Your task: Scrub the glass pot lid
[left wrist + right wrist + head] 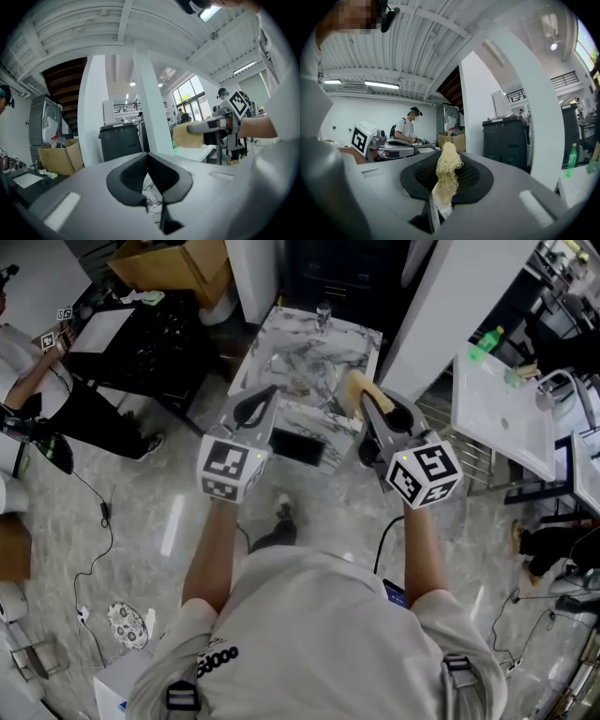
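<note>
The white-and-grey marbled sink point(361, 337) stands in front of the person. A clear round shape in its basin appears to be the glass pot lid point(307, 381), lying flat, though its outline is faint against the veining. Both tongs are raised above the basin with their tips tilted upward, well apart from the lid. The left gripper point(148, 158) has its dark ribbed jaws pressed together with nothing between them. The right gripper point(367, 401) is clamped on a pale yellow fibrous scrubbing pad point(448, 171), which sticks out past its tips. As the pad is off the glass and nothing steadies the lid, scrubbing is judged not under way here. Whether the lid is clean cannot be told.
</note>
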Available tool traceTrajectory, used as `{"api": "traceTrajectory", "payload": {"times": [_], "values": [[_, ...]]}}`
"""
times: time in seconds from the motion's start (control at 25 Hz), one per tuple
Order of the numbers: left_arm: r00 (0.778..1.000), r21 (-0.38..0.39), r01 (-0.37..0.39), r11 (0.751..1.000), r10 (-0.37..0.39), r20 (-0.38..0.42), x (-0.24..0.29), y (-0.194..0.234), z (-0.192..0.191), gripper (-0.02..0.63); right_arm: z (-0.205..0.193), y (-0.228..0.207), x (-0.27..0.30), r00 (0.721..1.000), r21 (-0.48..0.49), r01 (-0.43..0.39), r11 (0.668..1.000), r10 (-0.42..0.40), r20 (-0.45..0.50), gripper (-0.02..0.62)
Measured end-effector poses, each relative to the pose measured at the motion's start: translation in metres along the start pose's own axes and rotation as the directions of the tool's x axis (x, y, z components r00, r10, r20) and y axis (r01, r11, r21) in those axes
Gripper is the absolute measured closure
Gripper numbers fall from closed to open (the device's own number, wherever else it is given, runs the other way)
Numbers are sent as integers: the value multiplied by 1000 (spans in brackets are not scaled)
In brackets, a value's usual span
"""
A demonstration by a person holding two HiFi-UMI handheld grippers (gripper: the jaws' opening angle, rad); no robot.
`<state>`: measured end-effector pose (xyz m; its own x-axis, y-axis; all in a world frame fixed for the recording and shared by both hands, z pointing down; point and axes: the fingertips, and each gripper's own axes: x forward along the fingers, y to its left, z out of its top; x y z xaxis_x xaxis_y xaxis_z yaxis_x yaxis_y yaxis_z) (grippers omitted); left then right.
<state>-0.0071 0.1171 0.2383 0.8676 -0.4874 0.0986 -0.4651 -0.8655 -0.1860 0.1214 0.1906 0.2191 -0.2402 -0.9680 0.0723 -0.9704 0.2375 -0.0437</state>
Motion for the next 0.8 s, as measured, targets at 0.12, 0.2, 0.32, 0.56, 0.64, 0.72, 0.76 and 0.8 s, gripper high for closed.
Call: {"api": "traceTrajectory", "payload": {"times": [0.12, 0.2, 0.32, 0.56, 0.64, 0.72, 0.76, 0.8], "values": [[1000, -4, 6, 1000, -6, -2, 11, 17, -2, 597, 2, -5, 22, 1000, 3, 0, 1000, 0, -5, 536], [1000, -10, 10, 1000, -10, -5, 17, 28, -4, 597, 4, -6, 36, 1000, 6, -2, 1000, 2, -7, 536], [1000, -17, 20, 1000, -20, -7, 26, 41, -7, 597, 5, -9, 52, 1000, 6, 0, 1000, 0, -17, 537], [999, -26, 33, 999, -33, -1, 42, 65, -9, 597, 7, -14, 78, 999, 9, 10, 1000, -10, -32, 535], [999, -29, 38, 999, -37, 2, 47, 71, -9, 597, 8, -17, 85, 999, 8, 14, 1000, -14, -36, 535], [999, -33, 39, 999, -39, 4, 51, 77, -10, 597, 10, -18, 92, 999, 6, 14, 1000, -14, -38, 535], [999, -34, 39, 999, -39, 4, 52, 81, -11, 597, 10, -19, 96, 999, 4, 14, 1000, -13, -39, 535], [999, -34, 40, 999, -40, 5, 54, 85, -11, 597, 11, -19, 100, 999, 2, 13, 1000, -12, -40, 535]]}}
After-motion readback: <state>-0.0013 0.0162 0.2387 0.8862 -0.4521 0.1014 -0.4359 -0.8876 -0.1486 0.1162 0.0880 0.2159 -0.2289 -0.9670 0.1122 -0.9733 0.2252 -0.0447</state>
